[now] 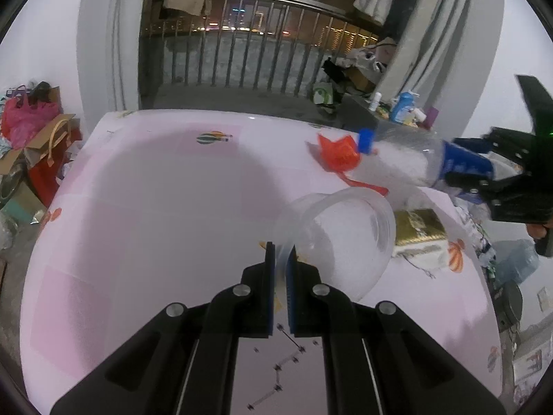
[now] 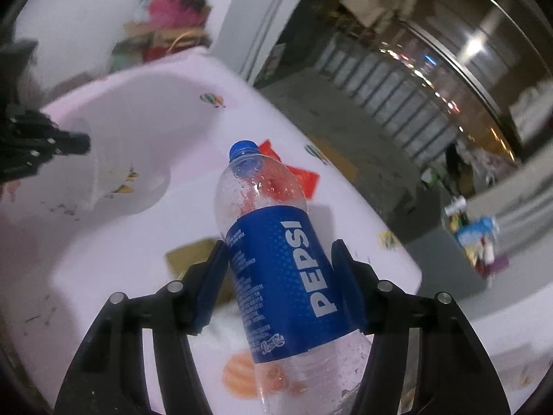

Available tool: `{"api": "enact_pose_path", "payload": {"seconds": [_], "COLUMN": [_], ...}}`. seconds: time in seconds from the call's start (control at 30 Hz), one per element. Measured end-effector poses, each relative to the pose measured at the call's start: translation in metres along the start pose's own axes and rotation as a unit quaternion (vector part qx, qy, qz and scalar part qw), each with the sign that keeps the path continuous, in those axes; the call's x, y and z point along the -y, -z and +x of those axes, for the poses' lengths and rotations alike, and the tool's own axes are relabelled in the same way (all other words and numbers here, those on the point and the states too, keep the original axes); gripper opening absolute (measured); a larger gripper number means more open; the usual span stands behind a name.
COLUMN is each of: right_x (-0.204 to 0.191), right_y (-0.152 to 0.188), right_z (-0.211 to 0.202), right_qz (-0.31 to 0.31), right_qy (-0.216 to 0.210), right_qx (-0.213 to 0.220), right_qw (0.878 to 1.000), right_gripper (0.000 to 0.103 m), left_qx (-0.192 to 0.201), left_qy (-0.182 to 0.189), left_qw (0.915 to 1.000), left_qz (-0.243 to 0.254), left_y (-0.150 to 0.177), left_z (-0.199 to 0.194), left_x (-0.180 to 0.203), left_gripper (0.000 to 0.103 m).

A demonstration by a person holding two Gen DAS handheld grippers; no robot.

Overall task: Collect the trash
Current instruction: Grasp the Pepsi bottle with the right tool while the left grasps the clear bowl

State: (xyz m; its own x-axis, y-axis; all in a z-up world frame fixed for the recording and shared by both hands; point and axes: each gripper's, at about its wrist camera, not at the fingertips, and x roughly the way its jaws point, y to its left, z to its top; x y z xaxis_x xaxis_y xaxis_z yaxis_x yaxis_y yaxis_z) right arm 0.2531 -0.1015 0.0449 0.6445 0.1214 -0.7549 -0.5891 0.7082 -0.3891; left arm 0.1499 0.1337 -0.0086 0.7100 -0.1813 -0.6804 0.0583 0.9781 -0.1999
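Observation:
My left gripper [image 1: 281, 252] is shut on the rim of a clear plastic cup [image 1: 338, 238], which lies tilted over the pink tablecloth [image 1: 155, 207]. My right gripper [image 2: 280, 245] is shut on an empty Pepsi bottle [image 2: 276, 259] with a blue label and cap, and holds it above the table. In the left wrist view the bottle [image 1: 408, 159] hangs at the right in the right gripper [image 1: 459, 162], cap pointing left. A crumpled red wrapper [image 1: 340, 154] lies on the cloth just beyond the cap. In the right wrist view the cup [image 2: 114, 173] and left gripper [image 2: 79, 143] are at the left.
A gold box [image 1: 418, 226] lies on the cloth right of the cup. Bags and cardboard boxes [image 1: 31, 128] pile up on the floor at the left. A low stand with bottles [image 1: 404, 107] is behind the table, before the balcony railing [image 1: 259, 52]. A water jug [image 1: 518, 263] stands at the right.

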Motion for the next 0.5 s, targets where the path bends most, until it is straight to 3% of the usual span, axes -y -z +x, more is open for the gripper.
{"api": "enact_pose_path", "payload": {"seconds": [0.17,0.27,0.37,0.43,0.5], "right_x": [-0.009,-0.012,-0.015,-0.018,-0.026], "right_y": [0.049,0.087,0.135,0.168,0.193], "right_z": [-0.052,-0.081,-0.102,-0.104,-0.099], "right_qz": [0.088,0.186,0.325,0.442,0.516], "right_qy": [0.007,0.009,0.003,-0.02,-0.035], "right_qx": [0.018,0.034,0.052,0.055,0.047], "right_qw": [0.996,0.982,0.944,0.895,0.855], "right_gripper": [0.057,0.057,0.058,0.058,0.058], "left_qx": [-0.009,-0.022,-0.039,-0.05,-0.058], "left_qy": [0.026,0.043,0.058,0.067,0.072], "left_qw": [0.9996,0.9987,0.9972,0.9958,0.9947], "left_qz": [0.008,0.016,0.028,0.037,0.044], "left_y": [0.012,0.023,0.038,0.049,0.056], "left_z": [-0.01,-0.014,-0.017,-0.018,-0.017], "left_x": [0.009,0.016,0.026,0.034,0.041], "left_gripper": [0.005,0.005,0.005,0.005,0.005]}}
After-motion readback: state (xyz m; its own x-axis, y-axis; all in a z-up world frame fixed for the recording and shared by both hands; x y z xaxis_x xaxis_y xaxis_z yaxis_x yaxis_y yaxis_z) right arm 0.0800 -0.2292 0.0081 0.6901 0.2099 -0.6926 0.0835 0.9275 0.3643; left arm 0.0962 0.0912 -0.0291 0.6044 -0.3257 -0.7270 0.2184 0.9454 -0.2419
